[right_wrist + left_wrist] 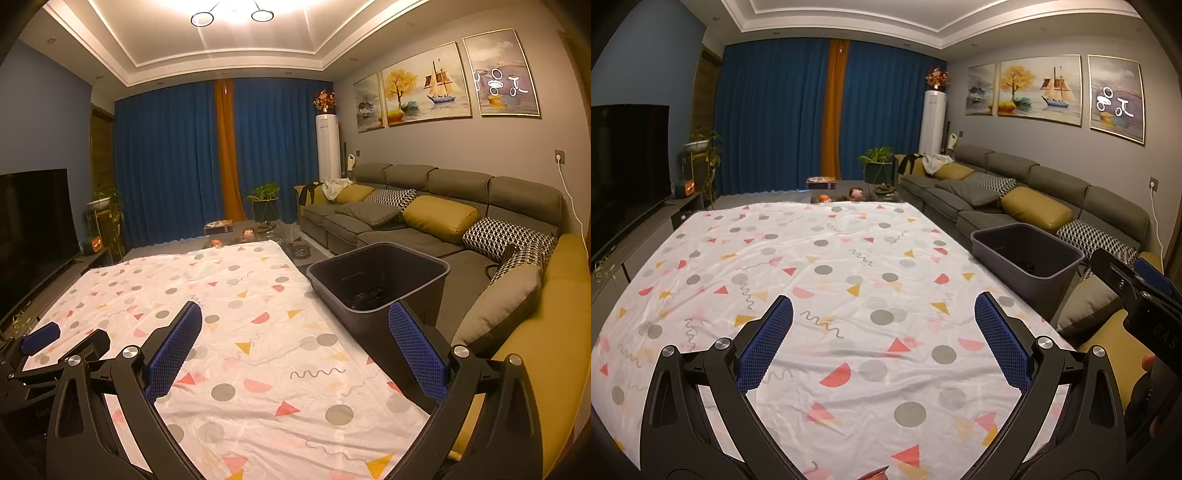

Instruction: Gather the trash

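Both the left gripper and right gripper have jaws apart and empty, so I'd scan the patterned cloth ahead before the bin.

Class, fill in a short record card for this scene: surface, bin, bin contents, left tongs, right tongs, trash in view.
surface: table under a patterned cloth
bin: dark, open, beside the table's right edge, by the sofa
bin contents: something dark at the bottom, unclear
left tongs: open, empty, above the cloth
right tongs: open, empty, near the bin
trash in view: only a small red scrap at the left view's bottom edge, unclear
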Demonstrator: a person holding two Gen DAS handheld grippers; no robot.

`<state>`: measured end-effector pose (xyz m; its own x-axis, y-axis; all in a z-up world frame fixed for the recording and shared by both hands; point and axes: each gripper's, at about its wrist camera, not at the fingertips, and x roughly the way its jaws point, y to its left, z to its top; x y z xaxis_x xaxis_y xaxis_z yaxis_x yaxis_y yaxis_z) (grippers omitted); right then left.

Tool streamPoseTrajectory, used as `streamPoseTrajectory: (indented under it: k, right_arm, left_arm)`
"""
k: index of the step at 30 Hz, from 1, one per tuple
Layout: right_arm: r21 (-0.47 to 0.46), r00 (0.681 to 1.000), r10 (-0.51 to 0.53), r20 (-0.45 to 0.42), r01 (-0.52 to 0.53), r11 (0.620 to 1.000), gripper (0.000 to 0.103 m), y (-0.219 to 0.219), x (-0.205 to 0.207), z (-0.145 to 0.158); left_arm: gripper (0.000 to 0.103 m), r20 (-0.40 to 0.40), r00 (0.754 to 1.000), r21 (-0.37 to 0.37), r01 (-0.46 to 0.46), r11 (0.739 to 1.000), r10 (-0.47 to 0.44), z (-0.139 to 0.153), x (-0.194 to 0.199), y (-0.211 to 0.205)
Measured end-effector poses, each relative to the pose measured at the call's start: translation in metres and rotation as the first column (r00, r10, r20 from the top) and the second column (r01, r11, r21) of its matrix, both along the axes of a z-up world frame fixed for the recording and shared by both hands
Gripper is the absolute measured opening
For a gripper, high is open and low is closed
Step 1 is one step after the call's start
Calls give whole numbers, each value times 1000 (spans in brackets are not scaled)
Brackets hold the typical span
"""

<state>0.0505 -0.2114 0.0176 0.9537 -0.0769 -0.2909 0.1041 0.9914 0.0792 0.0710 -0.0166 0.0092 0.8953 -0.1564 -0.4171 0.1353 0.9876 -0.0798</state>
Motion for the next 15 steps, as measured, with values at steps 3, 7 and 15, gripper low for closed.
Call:
streamPoseTrajectory:
  k: [3,7,15]
  right_arm:
    - [1,1000,-3,0,3,1000,98,0,0,0]
    - [6,1000,-5,-1,5,1000,98,-1,1,0]
    - [9,1000,-2,-3,2,1000,98,-2,2,0]
  left_arm:
    - [97,1,1000,-3,2,1000,-2,0,0,0]
    - [97,2,1000,-3,5,1000,-5,0,1,-1]
    - [97,-1,1000,-3,9,1000,-9,-1,4,-3]
